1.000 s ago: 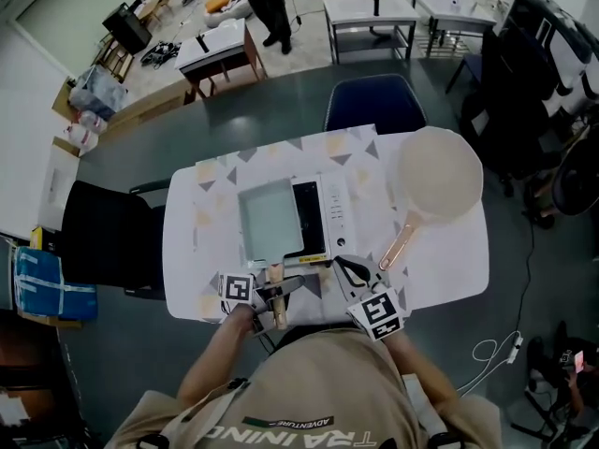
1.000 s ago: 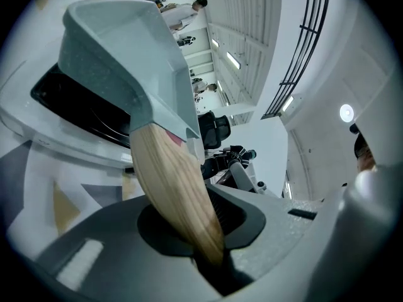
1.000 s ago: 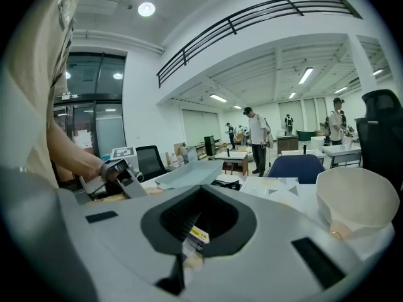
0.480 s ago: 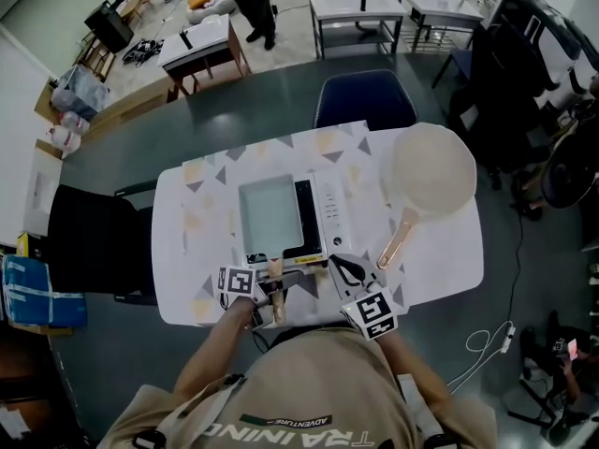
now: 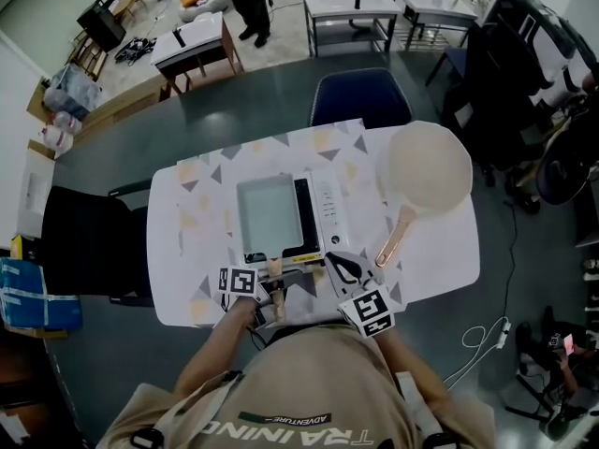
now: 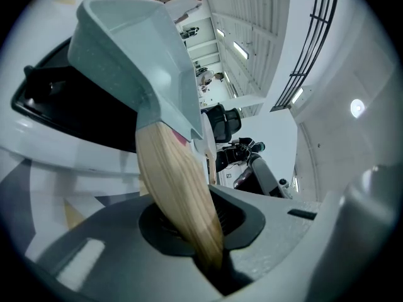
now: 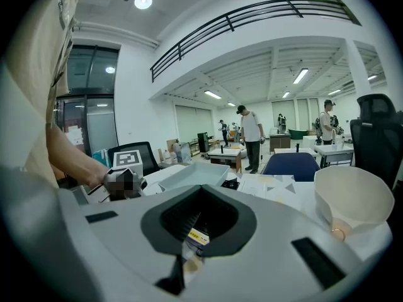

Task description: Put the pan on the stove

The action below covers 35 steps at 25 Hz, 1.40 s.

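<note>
left gripper (image 5: 275,282) clamps pan (image 5: 269,213) handle, pan on stove (image 5: 329,209); right gripper (image 5: 335,262) closed.

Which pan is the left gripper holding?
The square grey pan on the stove: left gripper shut on its wooden handle. The round cream pan lies free at right.

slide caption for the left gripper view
Left gripper clamps the light wooden handle of the pale grey-blue square pan over the black stove.
</note>
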Each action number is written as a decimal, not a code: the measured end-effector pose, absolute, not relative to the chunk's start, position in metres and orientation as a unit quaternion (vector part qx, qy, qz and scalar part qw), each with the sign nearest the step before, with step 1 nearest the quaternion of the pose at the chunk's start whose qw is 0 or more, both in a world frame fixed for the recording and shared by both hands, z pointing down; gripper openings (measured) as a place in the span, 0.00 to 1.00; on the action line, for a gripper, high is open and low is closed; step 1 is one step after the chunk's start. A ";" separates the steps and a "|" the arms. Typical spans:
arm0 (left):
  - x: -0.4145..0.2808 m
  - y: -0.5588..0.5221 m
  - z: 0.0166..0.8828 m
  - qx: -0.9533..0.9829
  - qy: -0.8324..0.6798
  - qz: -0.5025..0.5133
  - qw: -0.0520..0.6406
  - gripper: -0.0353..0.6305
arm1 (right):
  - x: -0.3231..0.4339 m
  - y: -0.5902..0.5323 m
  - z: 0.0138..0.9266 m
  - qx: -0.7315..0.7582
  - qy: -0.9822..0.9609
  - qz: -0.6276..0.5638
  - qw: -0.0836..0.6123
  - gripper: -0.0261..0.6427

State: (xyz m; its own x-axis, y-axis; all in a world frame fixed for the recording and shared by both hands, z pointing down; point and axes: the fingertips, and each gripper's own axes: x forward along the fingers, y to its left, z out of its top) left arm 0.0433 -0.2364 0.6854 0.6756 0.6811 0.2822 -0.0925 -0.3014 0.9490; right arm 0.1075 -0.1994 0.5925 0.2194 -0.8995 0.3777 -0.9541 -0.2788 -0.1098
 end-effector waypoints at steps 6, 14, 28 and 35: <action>0.044 -0.237 0.687 0.728 0.201 0.347 0.556 0.13 | 0.107 -0.201 0.590 0.779 -0.595 0.182 0.074 0.03; 0.045 -0.237 0.686 0.727 0.201 0.346 0.558 0.13 | 0.106 -0.200 0.589 0.776 -0.600 0.180 0.072 0.03; 0.045 -0.237 0.685 0.727 0.198 0.345 0.559 0.13 | 0.106 -0.192 0.589 0.775 -0.603 0.174 0.073 0.03; 0.046 -0.237 0.686 0.728 0.198 0.345 0.559 0.13 | 0.105 -0.191 0.590 0.772 -0.607 0.176 0.075 0.03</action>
State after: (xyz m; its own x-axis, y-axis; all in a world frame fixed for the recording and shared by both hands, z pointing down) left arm 0.0463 -0.2374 0.6856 0.6836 0.6736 0.2811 -0.0978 -0.2971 0.9498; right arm 0.1051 -0.1906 0.5899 0.2022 -0.9101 0.3616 -0.9626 -0.2527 -0.0980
